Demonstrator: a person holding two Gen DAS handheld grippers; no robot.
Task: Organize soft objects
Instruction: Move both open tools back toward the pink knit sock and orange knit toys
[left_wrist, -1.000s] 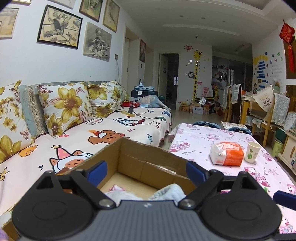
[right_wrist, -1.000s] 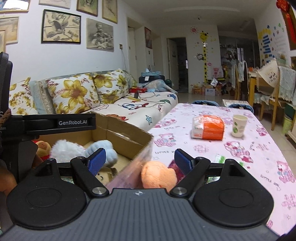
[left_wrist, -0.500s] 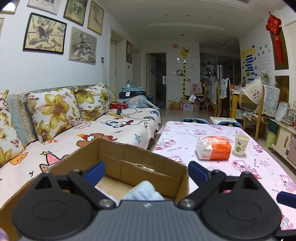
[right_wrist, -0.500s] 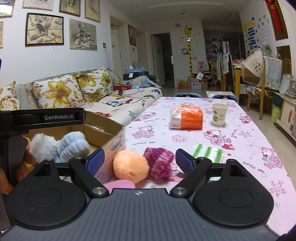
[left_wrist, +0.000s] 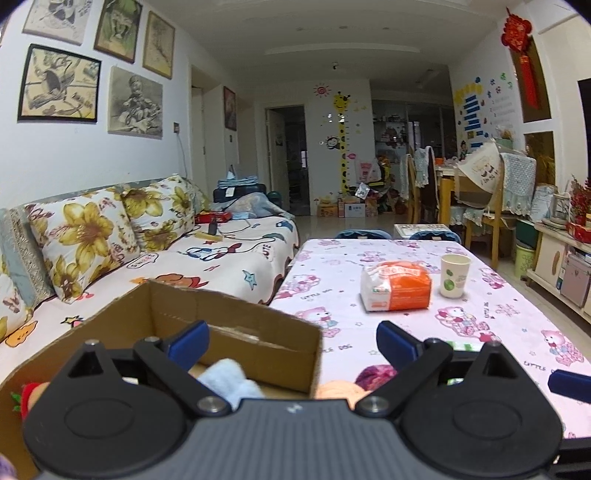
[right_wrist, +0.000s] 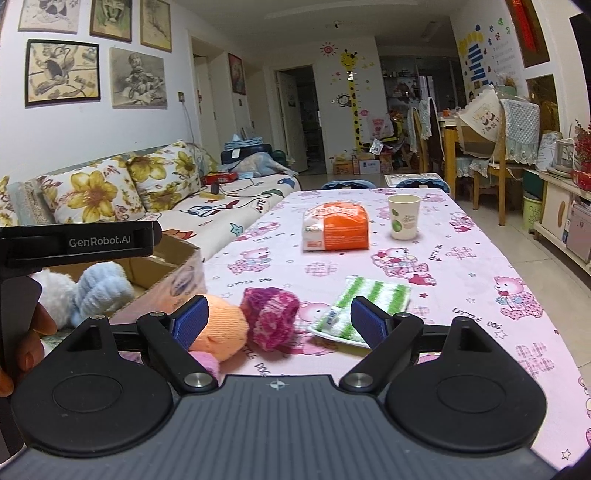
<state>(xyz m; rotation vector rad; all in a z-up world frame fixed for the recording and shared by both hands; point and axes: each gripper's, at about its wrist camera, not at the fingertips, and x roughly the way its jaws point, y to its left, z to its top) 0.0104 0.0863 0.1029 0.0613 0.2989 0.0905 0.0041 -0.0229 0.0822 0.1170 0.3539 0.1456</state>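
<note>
Right gripper (right_wrist: 279, 323) was spread wide, holding nothing, above the near edge of the table (right_wrist: 480, 266); orange plush ball (right_wrist: 219, 334) sat by its left finger, touching the magenta knitted ball (right_wrist: 271, 321), green striped cloth (right_wrist: 369, 301) just right of that. Left gripper (left_wrist: 291, 341) was also wide open and empty over the cardboard box (left_wrist: 229, 325) at the table's near left corner, light blue plush (left_wrist: 227, 380) inside. Farther along the table, orange tissue pack (right_wrist: 334, 227) and paper cup (right_wrist: 403, 217) sat near each other.
</note>
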